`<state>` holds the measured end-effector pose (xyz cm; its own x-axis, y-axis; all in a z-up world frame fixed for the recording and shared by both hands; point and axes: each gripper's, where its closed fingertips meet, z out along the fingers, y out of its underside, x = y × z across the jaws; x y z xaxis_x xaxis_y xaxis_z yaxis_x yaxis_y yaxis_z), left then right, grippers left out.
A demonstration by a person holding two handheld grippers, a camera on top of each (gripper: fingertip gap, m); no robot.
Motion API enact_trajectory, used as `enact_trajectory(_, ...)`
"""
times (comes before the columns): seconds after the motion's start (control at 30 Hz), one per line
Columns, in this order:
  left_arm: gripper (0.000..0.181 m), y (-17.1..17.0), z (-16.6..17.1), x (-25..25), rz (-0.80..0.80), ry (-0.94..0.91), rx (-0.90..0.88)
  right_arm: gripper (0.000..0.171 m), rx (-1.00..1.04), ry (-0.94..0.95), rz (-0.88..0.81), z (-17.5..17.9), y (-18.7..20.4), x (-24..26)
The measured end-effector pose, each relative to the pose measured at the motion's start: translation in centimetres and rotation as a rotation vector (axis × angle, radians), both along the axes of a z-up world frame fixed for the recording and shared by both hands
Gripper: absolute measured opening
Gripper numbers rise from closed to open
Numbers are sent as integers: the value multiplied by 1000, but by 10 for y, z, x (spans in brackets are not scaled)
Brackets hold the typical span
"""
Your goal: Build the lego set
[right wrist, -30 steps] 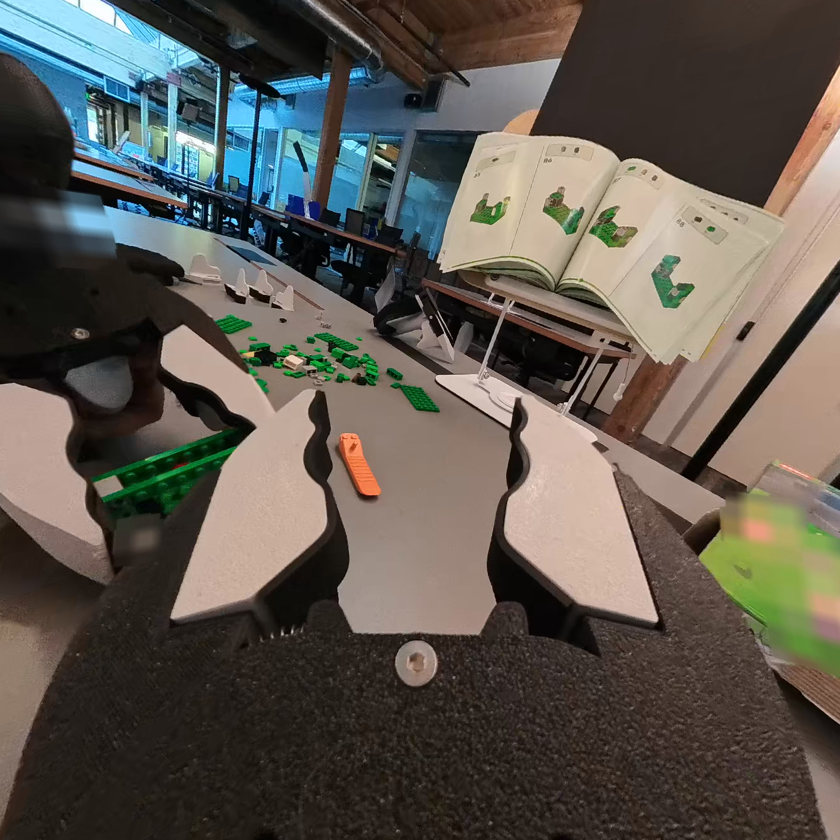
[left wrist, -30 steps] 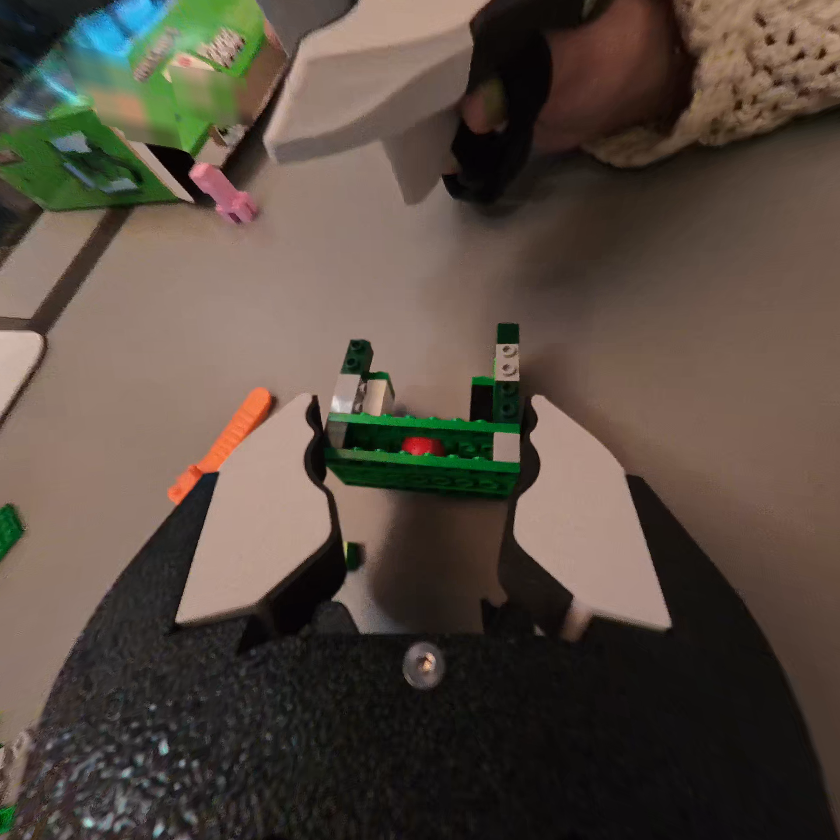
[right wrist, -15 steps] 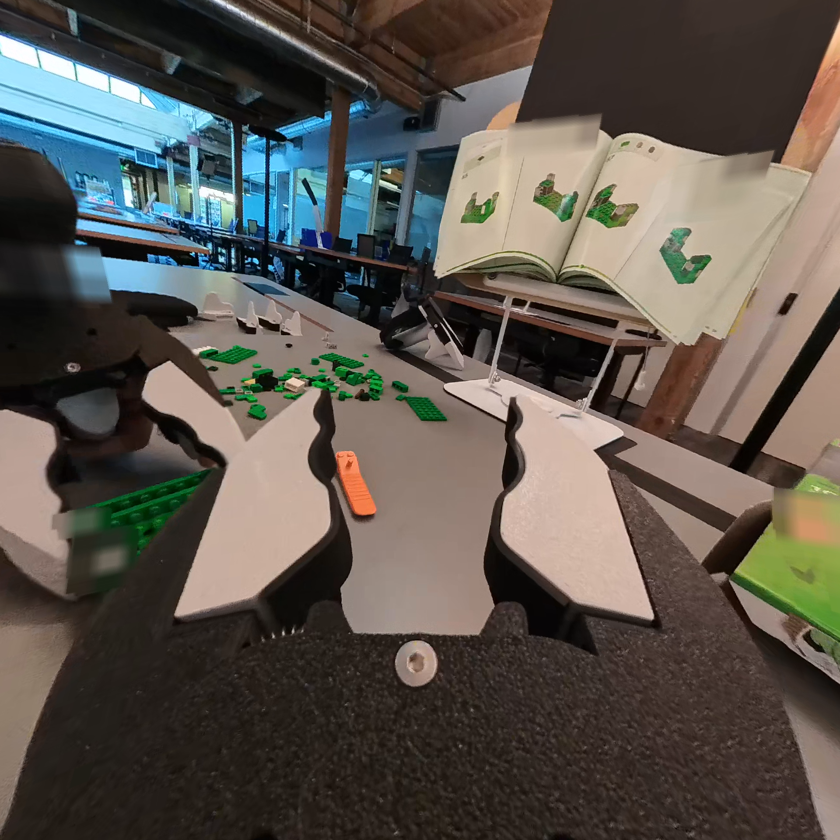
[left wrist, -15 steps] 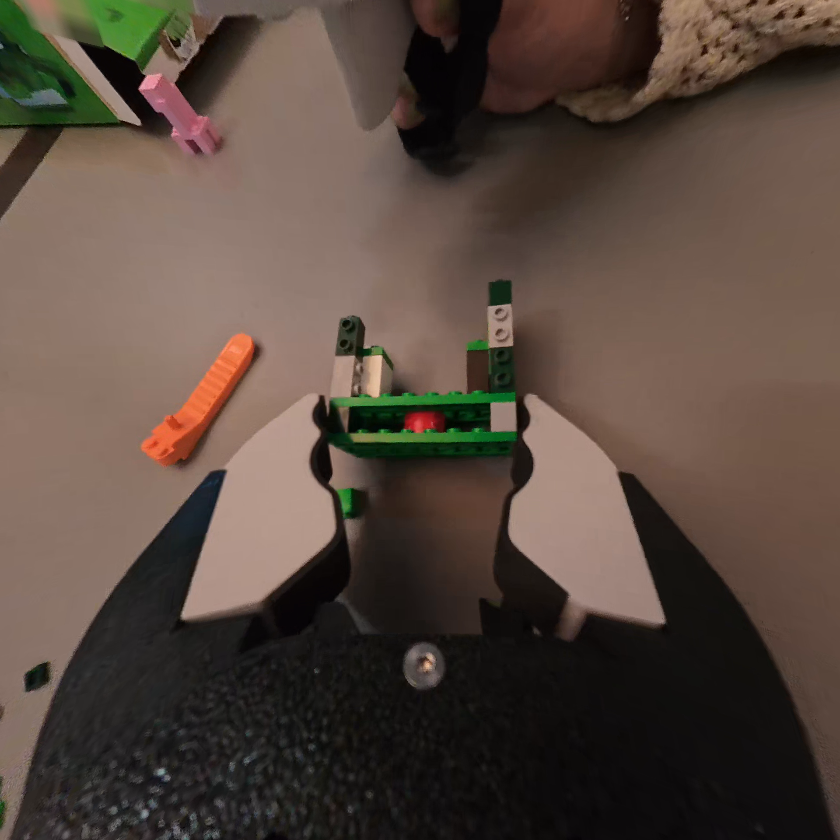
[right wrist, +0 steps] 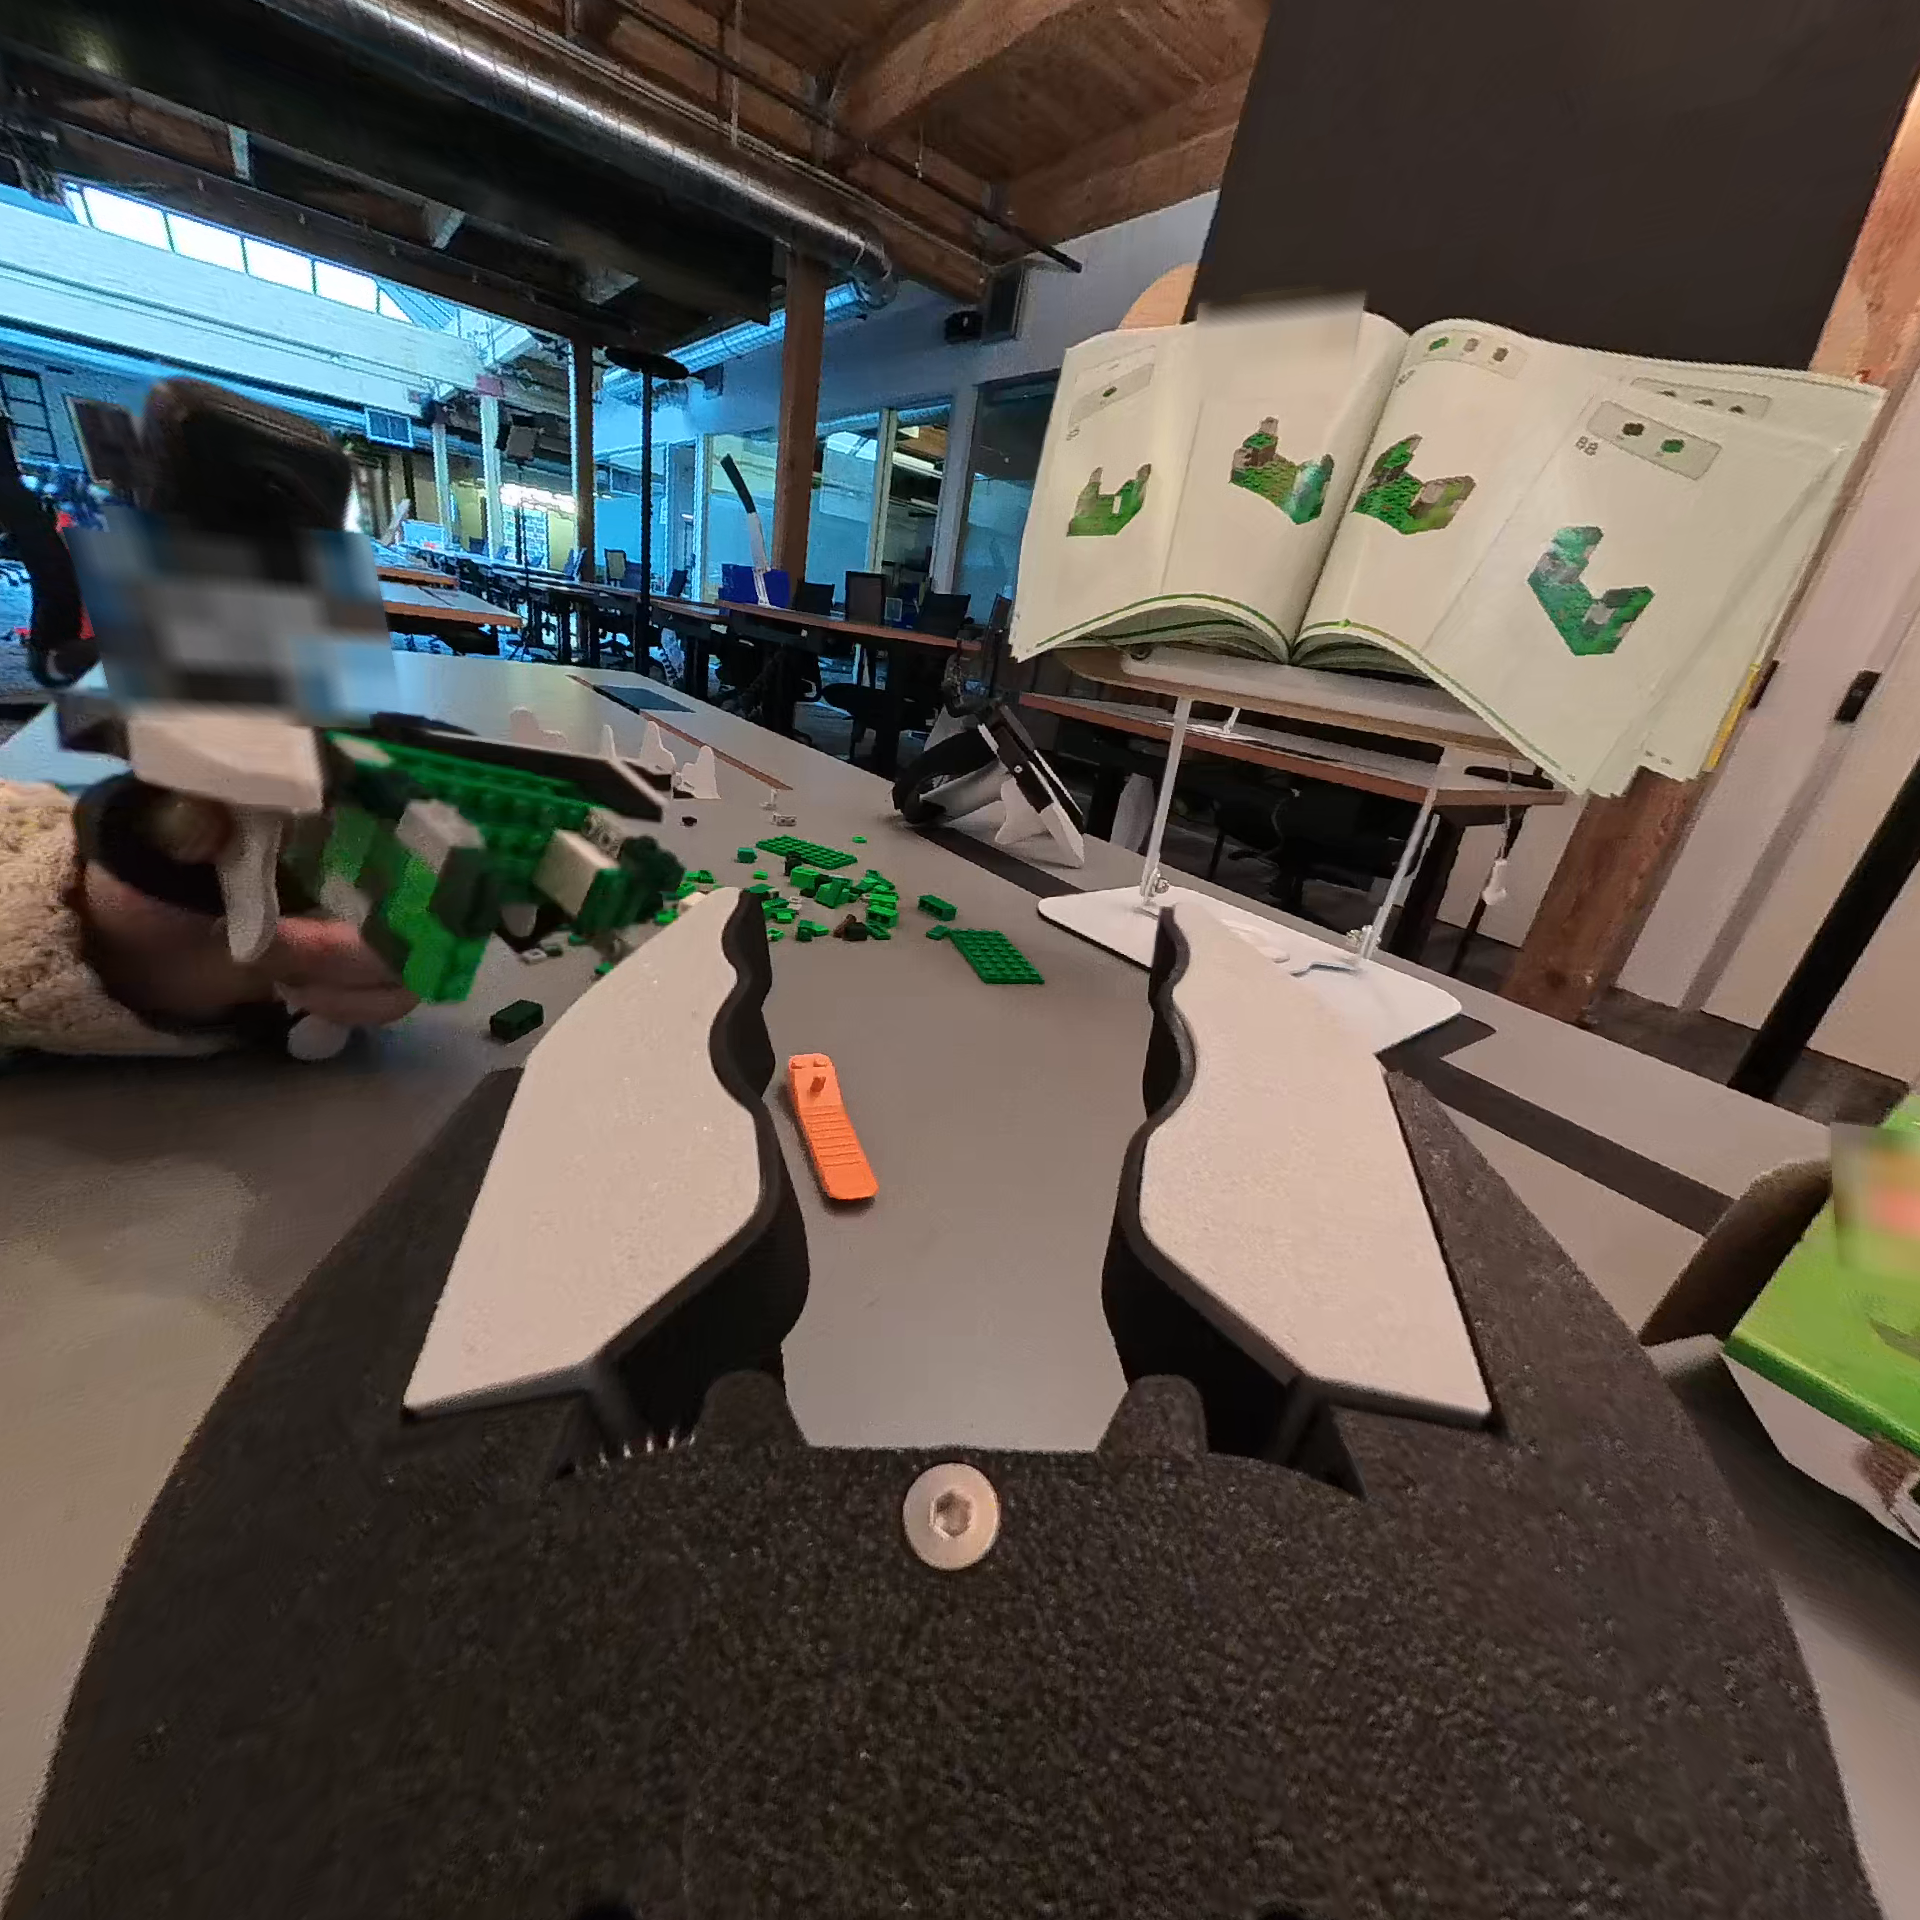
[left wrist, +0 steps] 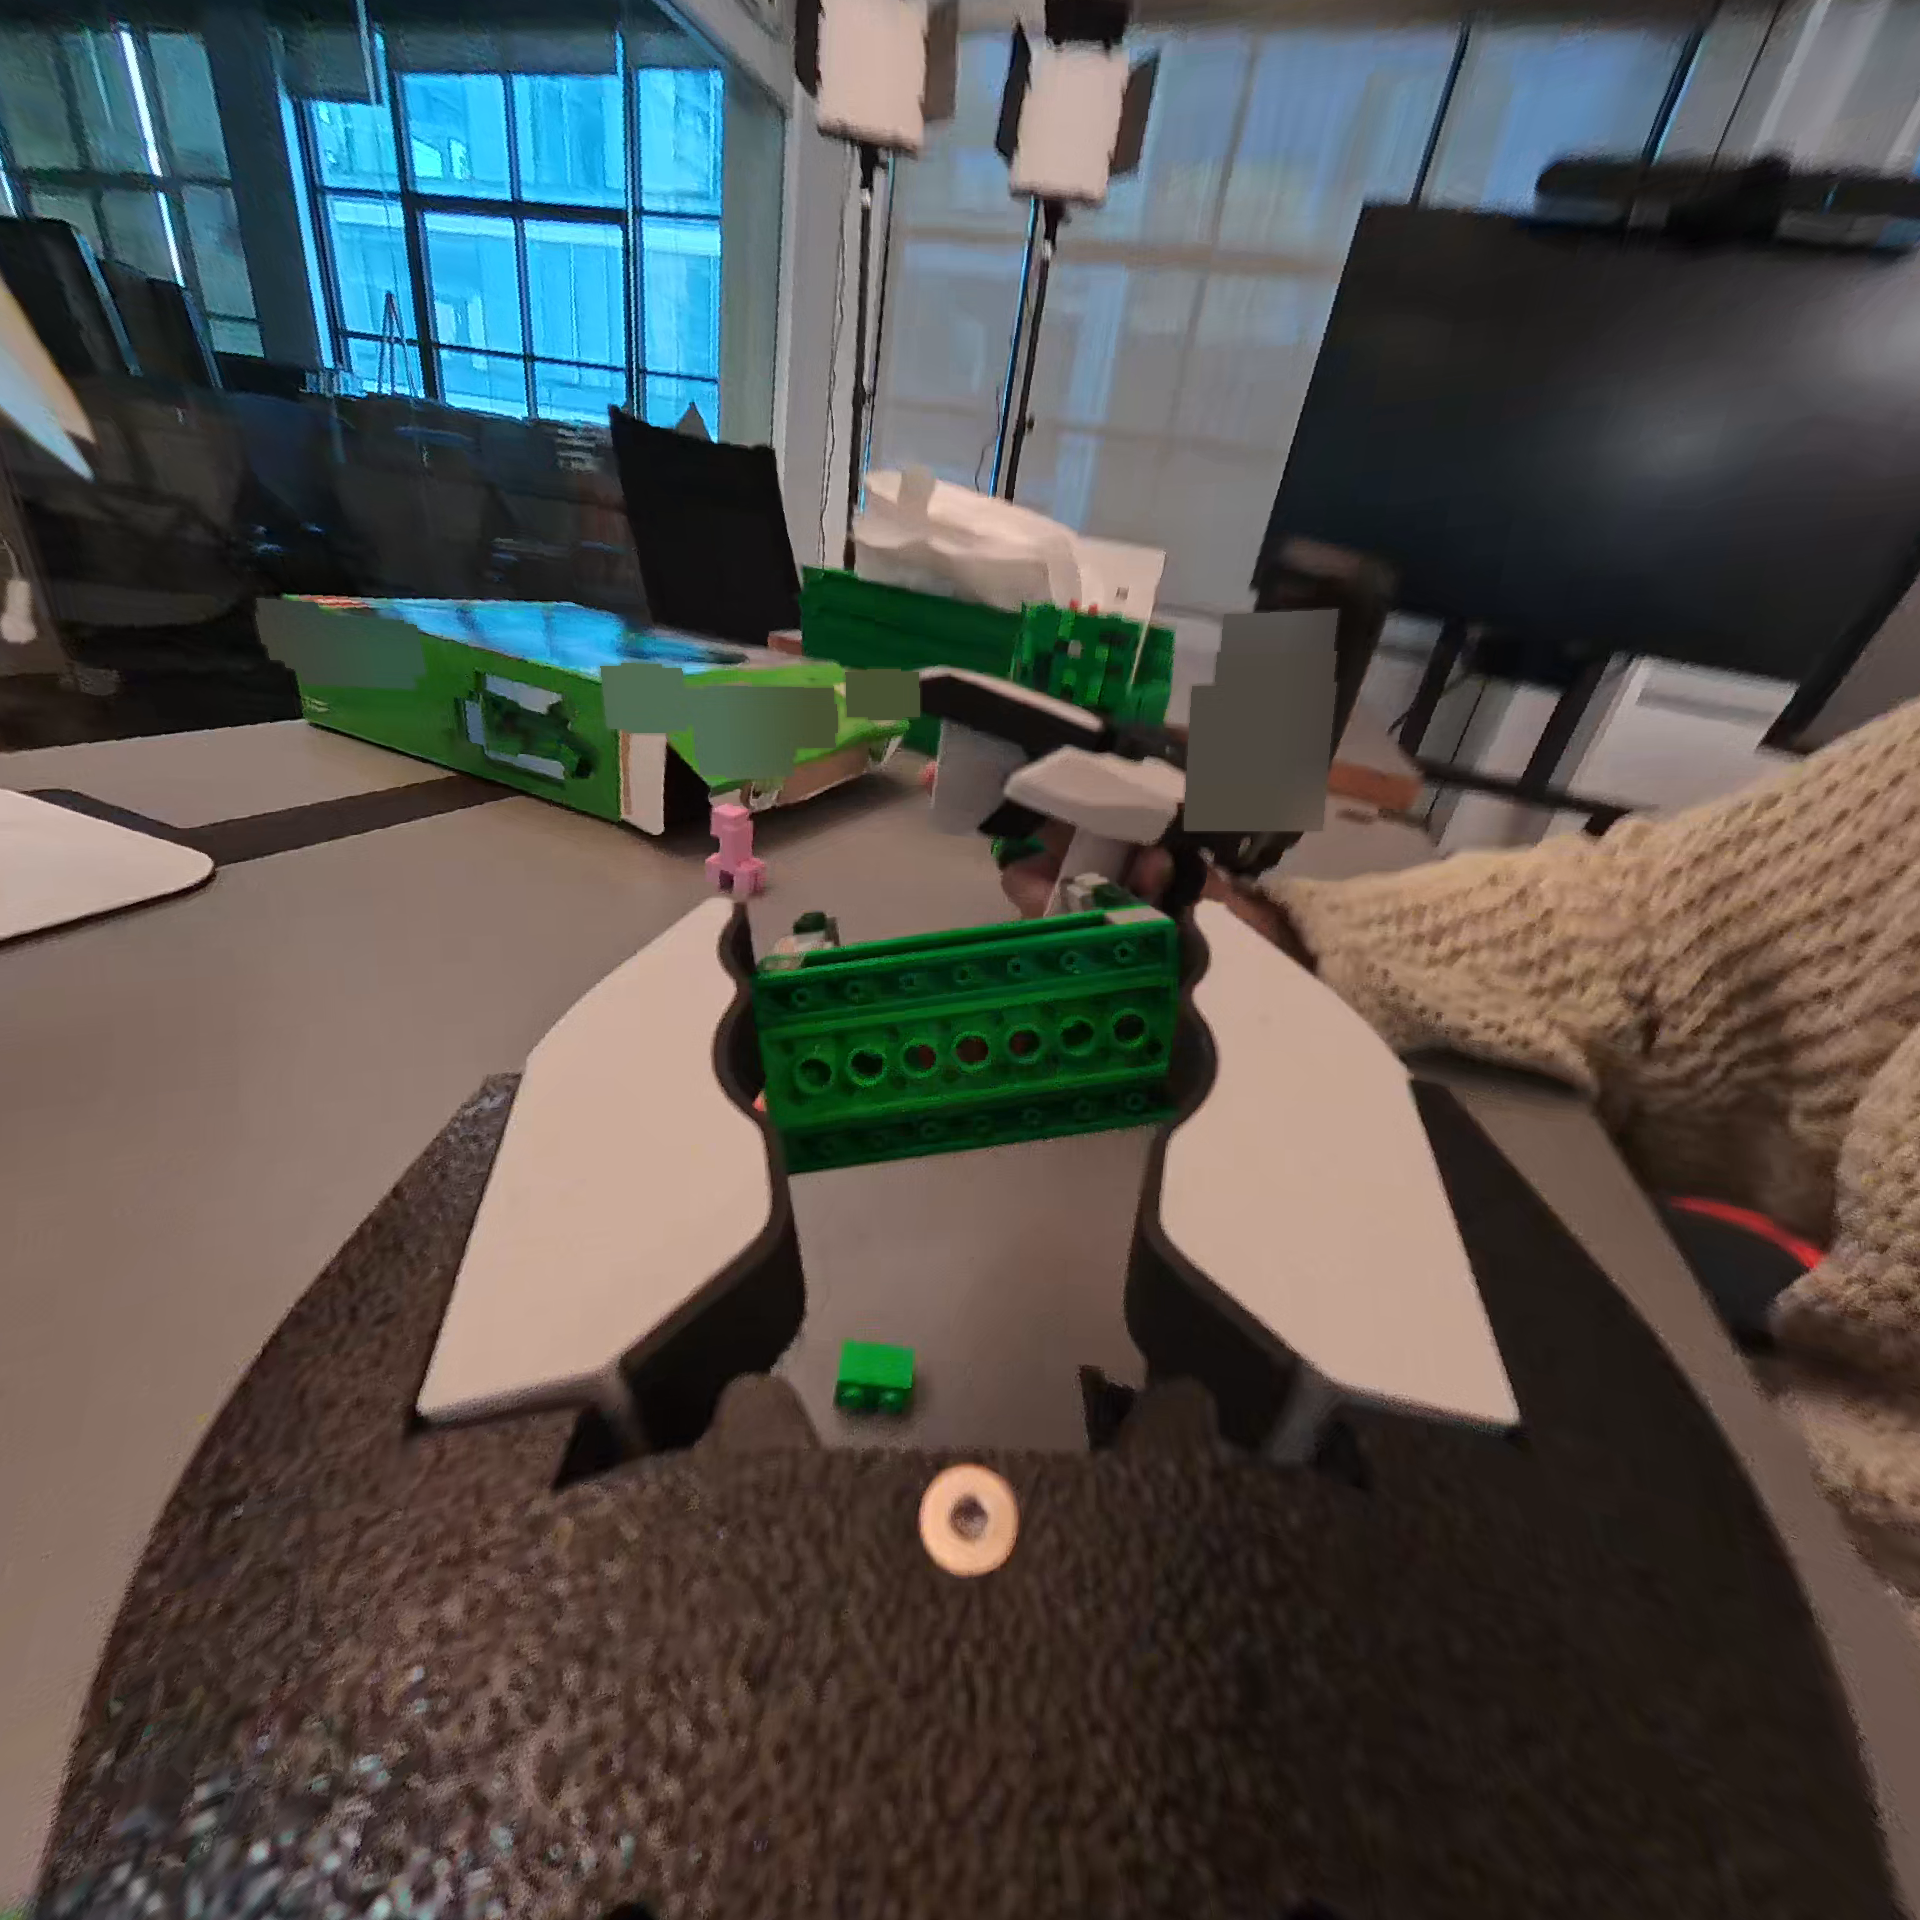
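Note:
My left gripper (left wrist: pixel 961 925) is shut on the green lego build (left wrist: pixel 966 1049), with a pad pressed on each end. The build is off the grey table (left wrist: pixel 312 1039) and tipped, so its underside with round holes faces the camera. In the right wrist view the build (right wrist: pixel 447 862) hangs at the left in the left gripper (right wrist: pixel 343 790), above the table. My right gripper (right wrist: pixel 956 914) is open and empty over the table. An orange brick separator (right wrist: pixel 829 1127) lies on the table below its fingers. The right gripper also shows beyond the build in the left wrist view (left wrist: pixel 1039 769).
A small green brick (left wrist: pixel 876 1377) lies on the table under the left gripper. Loose green bricks (right wrist: pixel 831 894), a green plate (right wrist: pixel 995 956) and a dark brick (right wrist: pixel 516 1018) lie ahead. An instruction booklet (right wrist: pixel 1403 499) sits on a white stand (right wrist: pixel 1247 935). A pink figure (left wrist: pixel 735 852) and a green box (left wrist: pixel 468 717) lie farther off. My left gripper's tips are some 10 cm from the small green brick (left wrist: pixel 876 1377).
My left gripper has lifted the build off the table and tipped it up, so the underside now faces its camera. My right gripper's fingers have come slightly closer together and still hold nothing.

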<state>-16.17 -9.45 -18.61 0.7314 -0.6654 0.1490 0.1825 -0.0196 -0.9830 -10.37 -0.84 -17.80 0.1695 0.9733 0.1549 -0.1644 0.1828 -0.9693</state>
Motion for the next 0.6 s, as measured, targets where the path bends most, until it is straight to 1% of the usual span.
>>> enact_trajectory(0.07,76,0,5,-5,-7,-72,-11,69,22,-11,15,-1,-5,-2)
enact_trajectory(0.1,76,1,6,-7,-6,-94,-12,63,32,-23,45,-2,-11,-3)
enact_trajectory(0.13,76,1,7,-8,-9,-108,-11,53,28,-39,107,-4,-22,-4)
enact_trajectory(0.17,76,1,8,-8,-13,-119,-10,48,4,-47,205,-5,-38,-7)
enact_trajectory(0.23,76,0,10,-7,-20,-125,-1,47,-181,-70,428,-5,-70,-12)
enact_trajectory(0.3,76,-1,10,-3,-27,-114,8,51,-369,-138,545,-11,-88,-20)
enact_trajectory(0.33,76,-1,9,-1,-31,-105,12,49,-415,-161,589,-13,-94,-22)
enact_trajectory(0.4,76,-1,7,3,-38,-82,14,42,-451,-163,633,-12,-101,-25)
enact_trajectory(0.47,76,-2,7,7,-50,-66,20,36,-457,-189,638,-14,-106,-30)
enact_trajectory(0.53,76,-3,6,10,-54,-50,28,34,-431,-247,653,-20,-114,-33)
enact_trajectory(0.6,76,-4,4,13,-65,-29,27,25,-397,-287,664,-25,-121,-35)
